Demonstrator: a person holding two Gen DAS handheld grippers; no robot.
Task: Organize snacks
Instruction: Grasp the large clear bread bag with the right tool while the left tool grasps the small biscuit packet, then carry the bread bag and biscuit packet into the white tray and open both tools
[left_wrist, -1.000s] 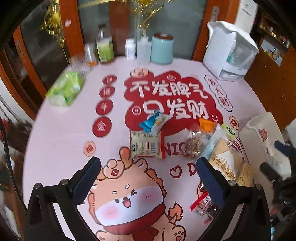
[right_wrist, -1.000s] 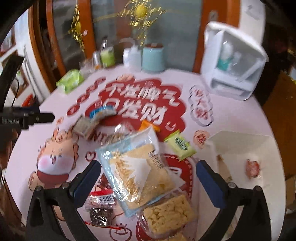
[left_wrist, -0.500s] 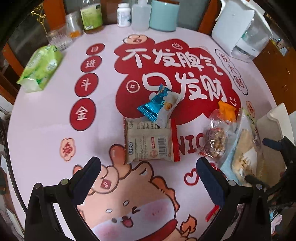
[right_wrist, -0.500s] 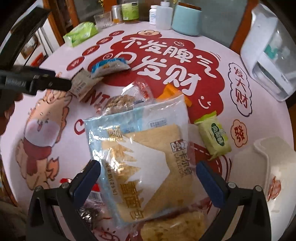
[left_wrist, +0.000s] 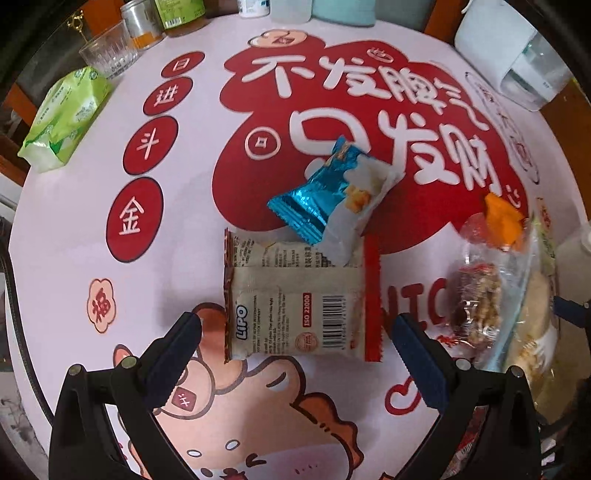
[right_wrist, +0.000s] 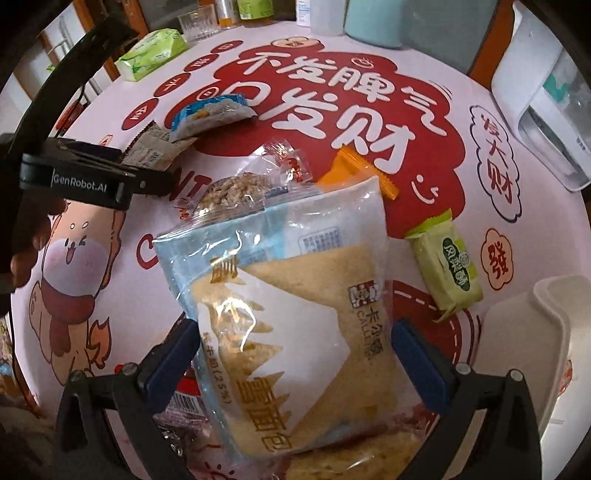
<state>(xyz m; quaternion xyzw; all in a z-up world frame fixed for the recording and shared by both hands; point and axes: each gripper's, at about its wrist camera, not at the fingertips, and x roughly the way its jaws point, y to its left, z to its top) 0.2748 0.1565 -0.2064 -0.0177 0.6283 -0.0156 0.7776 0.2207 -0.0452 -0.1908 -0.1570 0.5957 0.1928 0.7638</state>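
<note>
Left gripper (left_wrist: 295, 341): held open, astride LiPO packet (left_wrist: 295, 314)
Right gripper (right_wrist: 293, 341): held open, astride bread bag (right_wrist: 295, 314)
Blue packet (left_wrist: 332, 195): overlapped on LiPO packet at 12 o'clock

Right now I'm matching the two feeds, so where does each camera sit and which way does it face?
Left wrist: on the left hand-held gripper, facing down at the LIPO packet; both fingers show.
Right wrist: on the right hand-held gripper, facing the bread bag; its fingers and the other gripper show.
Shared: blue packet.

Beige packet (left_wrist: 295, 314) reads "LiPO", "ISO 22000"; left gripper (right_wrist: 88, 181) "GenRobot.AI".
</note>
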